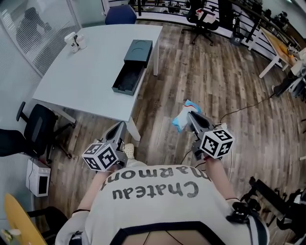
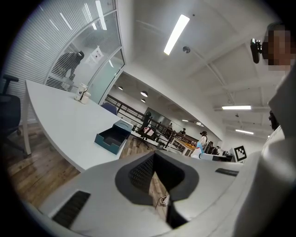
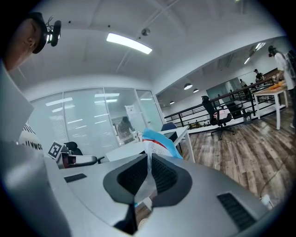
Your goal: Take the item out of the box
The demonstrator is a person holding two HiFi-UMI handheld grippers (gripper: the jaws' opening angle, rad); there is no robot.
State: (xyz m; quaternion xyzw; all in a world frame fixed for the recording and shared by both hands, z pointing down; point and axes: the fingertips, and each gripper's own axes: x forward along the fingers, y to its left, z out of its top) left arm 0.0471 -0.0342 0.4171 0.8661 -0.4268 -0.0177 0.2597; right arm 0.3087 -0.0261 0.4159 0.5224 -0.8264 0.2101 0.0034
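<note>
Head view, steeply downward: pinched a blue-and-white packet [image 1: 183,116] in the right gripper [image 1: 190,115], out over the wood-plank floor [image 1: 229,86] and well apart from the box. Right gripper view: clamped the crinkled packet between two ribbed dark pads [image 3: 134,176], jaws narrow, with its blue top edge standing up past the tips. Carried that gripper's marker cube [image 1: 216,142] just in front of the person's white lettered shirt [image 1: 158,201].

Showed the dark teal box [image 1: 128,79] resting on the white table [image 1: 81,76] near its right-hand edge, tray open and facing up. Set its lid [image 1: 139,50] just beyond the tray, on the far side; touching or not, hard to tell.

Held the left gripper [image 1: 122,127] low over the floor, just off the table's near corner, aimed toward the table. Left gripper view: brought its jaws together at the tips, gripping nothing, with only a sliver of floorboards visible behind the pads [image 2: 142,172].

Elsewhere: placed small white containers [image 1: 75,42] at the table's far left corner. Parked a black office chair [image 1: 36,127] at the table's left end and a blue chair [image 1: 120,14] beyond the far edge.
</note>
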